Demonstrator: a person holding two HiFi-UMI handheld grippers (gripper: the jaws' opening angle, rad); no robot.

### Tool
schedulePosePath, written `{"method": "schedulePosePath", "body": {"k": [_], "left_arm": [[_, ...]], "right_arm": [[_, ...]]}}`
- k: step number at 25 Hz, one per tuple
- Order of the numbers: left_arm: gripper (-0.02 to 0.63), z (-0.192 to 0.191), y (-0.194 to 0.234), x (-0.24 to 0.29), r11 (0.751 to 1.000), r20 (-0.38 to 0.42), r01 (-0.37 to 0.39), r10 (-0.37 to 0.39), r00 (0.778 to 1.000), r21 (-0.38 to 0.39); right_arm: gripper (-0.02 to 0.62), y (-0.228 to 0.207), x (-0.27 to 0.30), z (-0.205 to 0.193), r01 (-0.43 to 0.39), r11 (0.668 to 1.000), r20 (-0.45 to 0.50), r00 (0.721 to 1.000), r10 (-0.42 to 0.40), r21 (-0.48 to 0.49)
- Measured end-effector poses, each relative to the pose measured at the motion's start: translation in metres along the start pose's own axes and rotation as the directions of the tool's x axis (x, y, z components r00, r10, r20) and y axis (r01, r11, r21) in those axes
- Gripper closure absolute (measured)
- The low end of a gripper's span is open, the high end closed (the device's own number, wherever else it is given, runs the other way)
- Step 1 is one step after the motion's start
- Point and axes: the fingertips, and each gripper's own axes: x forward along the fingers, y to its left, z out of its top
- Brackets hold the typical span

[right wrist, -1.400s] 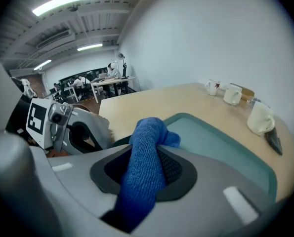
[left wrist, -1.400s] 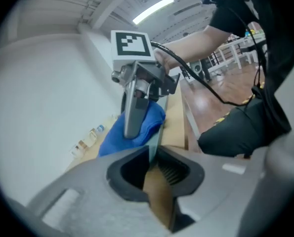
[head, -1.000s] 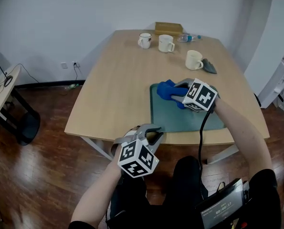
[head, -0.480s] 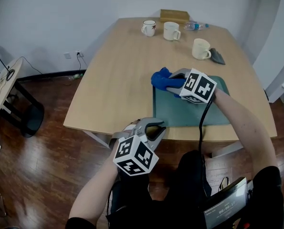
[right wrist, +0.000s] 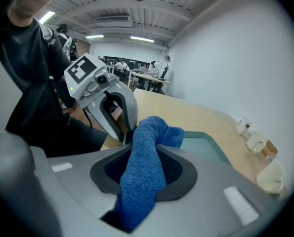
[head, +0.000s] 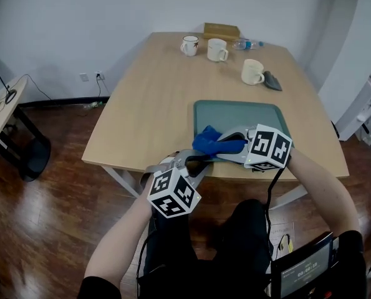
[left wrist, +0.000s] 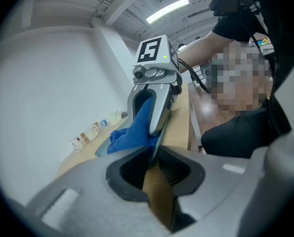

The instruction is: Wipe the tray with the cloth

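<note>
The right gripper (head: 230, 147) is clenched on the crumpled blue terry cloth (head: 209, 142); its own view shows the fabric bunched between the jaws and spilling out past them. A moment ago that cloth sat at the far left corner of the flat green plastic tray (head: 247, 114); now it lies at the tray's near left corner, just inside the near rim, so the stroke has run down the tray's left side toward the person. The cloth's free end rests on the tray's surface, which I take to mean it wipes rather than hovers, though how hard it presses cannot be told.

The left gripper (head: 196, 162) has not shifted; it sits at the tray's near left corner, jaws closed over the tray's near rim together with the edge of the pale wooden table (head: 154, 98) beneath it, which looks like a clamp to stop the tray sliding. The cloth now comes close to this gripper; the two are just beside each other.

For the task, one pass along the tray's left strip seems done; the middle and right of the tray still show bare, so I judge the wiping is only partly through, and the next stroke probably has to start again at the tray's far rim, further right. Three white ceramic mugs (head: 252, 73) stand beyond the tray's far rim, well apart from it.
</note>
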Motion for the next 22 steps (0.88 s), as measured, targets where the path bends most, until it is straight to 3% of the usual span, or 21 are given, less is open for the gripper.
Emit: {"method": "schedulePosePath", "body": {"k": [6, 12, 15, 22], "left_arm": [[0.543, -0.001, -0.004, -0.005, 0.997, 0.028, 0.056, -0.058, 0.998, 0.058], [0.541, 0.000, -0.005, -0.007, 0.998, 0.040, 0.041, -0.043, 0.998, 0.048], [0.541, 0.000, -0.006, -0.008, 0.998, 0.039, 0.041, -0.043, 0.998, 0.048], [0.543, 0.003, -0.006, -0.009, 0.998, 0.045, 0.045, -0.047, 0.998, 0.046]], "right_arm": [[0.483, 0.018, -0.004, 0.003, -0.039, 0.993, 0.012, 0.999, 0.037, 0.112], [0.482, 0.009, -0.006, 0.004, -0.021, 0.996, 0.002, 1.000, 0.021, 0.086], [0.482, -0.023, -0.014, 0.000, 0.031, 0.996, 0.010, 0.999, -0.032, 0.083], [0.482, -0.136, -0.020, -0.049, 0.225, 0.965, -0.100, 0.972, -0.212, 0.136]]}}
